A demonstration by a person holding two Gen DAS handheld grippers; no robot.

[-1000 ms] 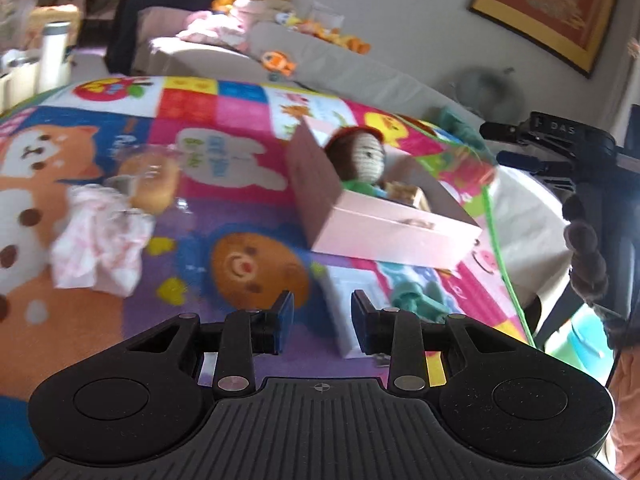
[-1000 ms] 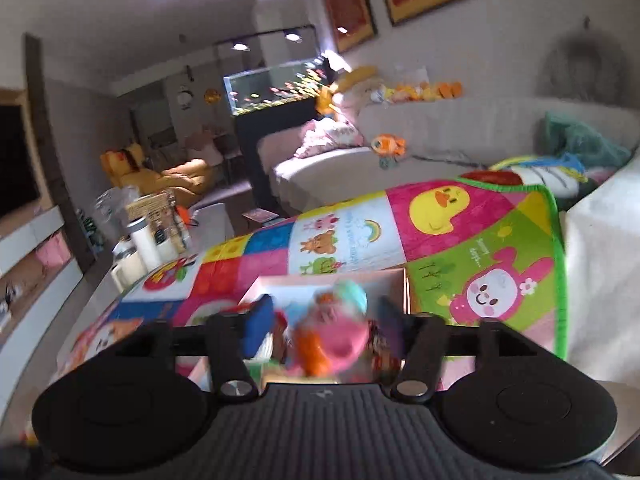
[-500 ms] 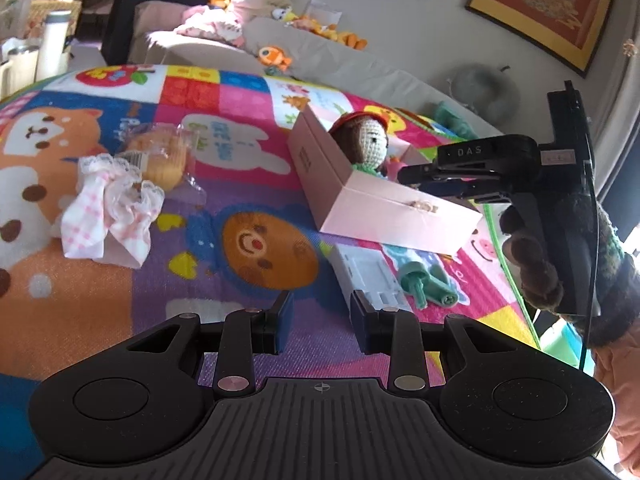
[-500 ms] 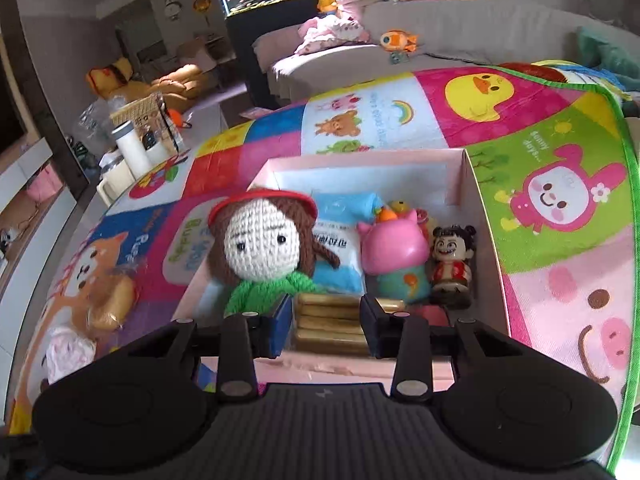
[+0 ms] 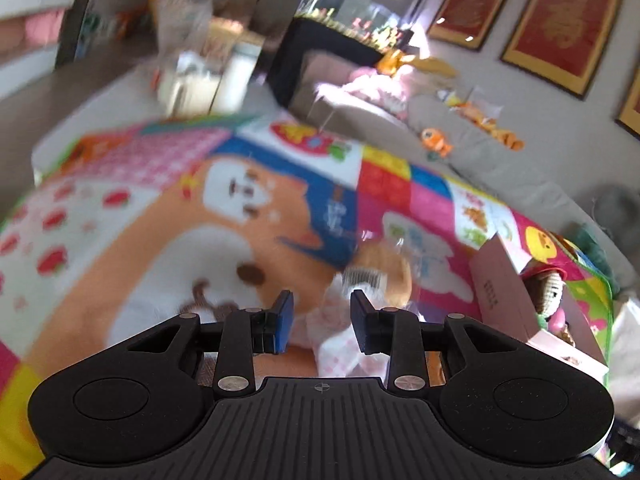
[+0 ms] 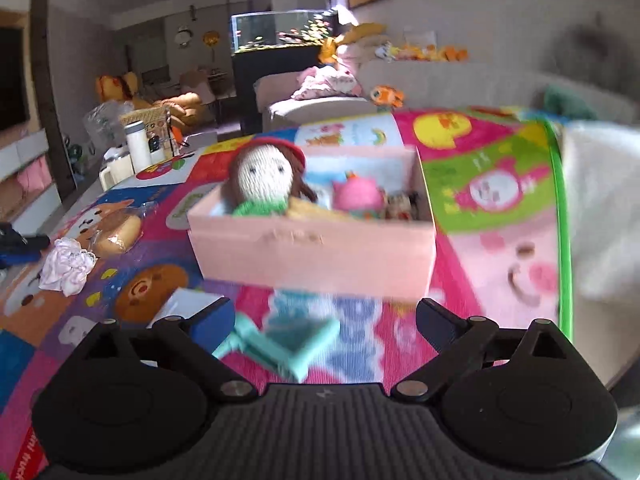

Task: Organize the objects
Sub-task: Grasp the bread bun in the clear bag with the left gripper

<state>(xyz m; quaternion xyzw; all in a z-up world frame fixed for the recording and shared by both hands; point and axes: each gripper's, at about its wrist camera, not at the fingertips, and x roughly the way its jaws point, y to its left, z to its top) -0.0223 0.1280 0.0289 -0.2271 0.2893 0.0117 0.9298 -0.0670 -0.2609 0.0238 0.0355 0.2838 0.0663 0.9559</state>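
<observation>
Now both hand-held grippers gape empty, right [image 6: 324, 320] over a blurred teal toy [image 6: 280, 344].

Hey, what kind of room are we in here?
Most likely a family living room with children. A lit fish tank stands behind a sofa strewn with soft toys, framed red pictures hang on the wall, and a cartoon play mat covers the table.

The left gripper [image 5: 322, 325] hangs with its jaws parted over a pink-and-white checked cloth [image 5: 340, 340] on the cartoon play mat [image 5: 160, 240]. Just beyond the cloth lies what looks like a wrapped bun [image 5: 384, 268], blurred. At the right stands a pink box [image 5: 504, 296] with a crocheted doll [image 5: 554, 284] inside.
</observation>
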